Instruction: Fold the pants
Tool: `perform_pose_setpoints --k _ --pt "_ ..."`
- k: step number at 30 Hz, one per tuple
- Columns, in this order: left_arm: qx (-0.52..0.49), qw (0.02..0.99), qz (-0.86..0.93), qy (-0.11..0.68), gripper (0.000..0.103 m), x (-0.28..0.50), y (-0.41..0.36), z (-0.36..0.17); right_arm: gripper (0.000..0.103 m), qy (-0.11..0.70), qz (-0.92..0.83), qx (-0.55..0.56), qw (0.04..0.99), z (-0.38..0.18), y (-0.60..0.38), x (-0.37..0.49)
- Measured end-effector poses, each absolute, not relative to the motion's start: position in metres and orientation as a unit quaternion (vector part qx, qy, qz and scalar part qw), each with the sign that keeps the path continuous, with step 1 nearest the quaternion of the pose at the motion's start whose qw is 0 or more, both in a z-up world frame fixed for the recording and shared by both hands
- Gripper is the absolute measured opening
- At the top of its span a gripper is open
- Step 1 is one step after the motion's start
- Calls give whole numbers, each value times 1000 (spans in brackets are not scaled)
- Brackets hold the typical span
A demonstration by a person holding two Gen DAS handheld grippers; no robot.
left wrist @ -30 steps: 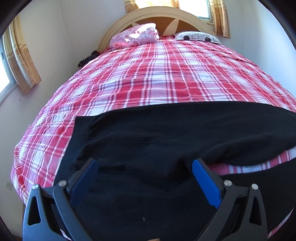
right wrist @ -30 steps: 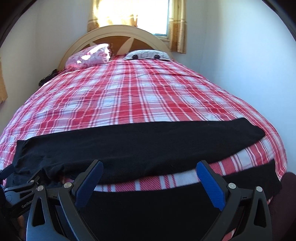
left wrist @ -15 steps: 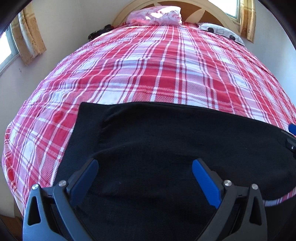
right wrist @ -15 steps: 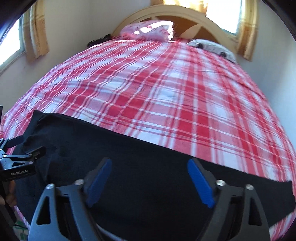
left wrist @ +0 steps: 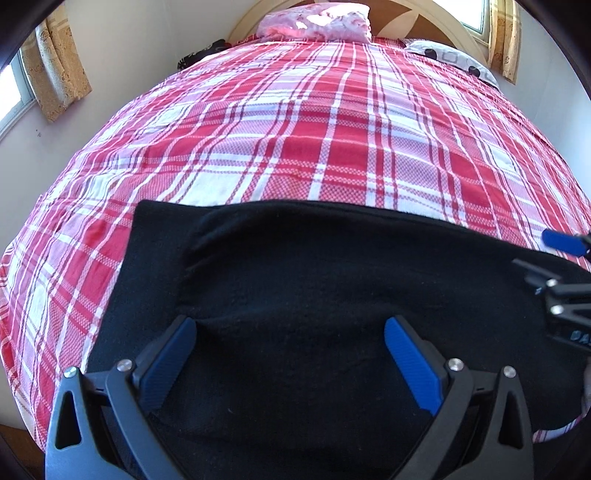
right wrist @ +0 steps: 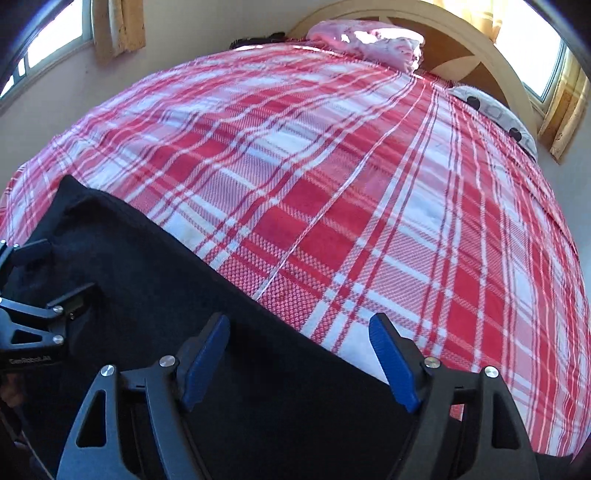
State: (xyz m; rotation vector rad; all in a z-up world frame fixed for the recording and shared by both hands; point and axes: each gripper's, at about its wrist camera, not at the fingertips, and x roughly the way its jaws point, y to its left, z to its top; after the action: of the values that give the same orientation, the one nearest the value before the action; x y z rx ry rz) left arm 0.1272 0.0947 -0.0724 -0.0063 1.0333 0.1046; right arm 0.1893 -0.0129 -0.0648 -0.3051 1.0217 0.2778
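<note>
Black pants (left wrist: 314, 280) lie flat across the near end of a bed with a red and white plaid cover (left wrist: 332, 140). My left gripper (left wrist: 290, 332) is open and empty, low over the pants near their left end. My right gripper (right wrist: 301, 332) is open and empty over the far edge of the pants (right wrist: 155, 295), further right. In the left wrist view the right gripper shows at the right edge (left wrist: 561, 266). In the right wrist view the left gripper shows at the left edge (right wrist: 37, 314).
A pink pillow (left wrist: 317, 22) and a white patterned pillow (left wrist: 450, 59) lie at the cream headboard (right wrist: 476, 48). A dark item (left wrist: 203, 53) sits at the bed's far left corner. Curtained windows (left wrist: 55, 74) and walls flank the bed.
Both grippers have moved down closer to the pants and tilted leftward. The red strip seen between the two legs a second ago no longer shows. Both grippers stayed open.
</note>
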Motion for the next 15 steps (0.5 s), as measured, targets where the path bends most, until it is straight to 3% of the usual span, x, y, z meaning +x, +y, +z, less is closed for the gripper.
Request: perform_pose_setpoints --k 3,5,8,11,15 --pt "1 872 49 487 103 128 94 -73 77 490 125 -141 851 -77 -12 192" --pt "3 873 46 486 103 128 95 -72 41 480 141 -145 854 -75 -10 187" --pt "7 870 41 491 103 125 96 -68 18 478 144 -154 852 -72 -4 183" --pt "9 871 40 489 103 117 100 -63 4 476 138 -153 855 -67 -2 178" --pt "7 877 42 478 103 104 108 -54 4 459 148 -119 868 -47 -6 164"
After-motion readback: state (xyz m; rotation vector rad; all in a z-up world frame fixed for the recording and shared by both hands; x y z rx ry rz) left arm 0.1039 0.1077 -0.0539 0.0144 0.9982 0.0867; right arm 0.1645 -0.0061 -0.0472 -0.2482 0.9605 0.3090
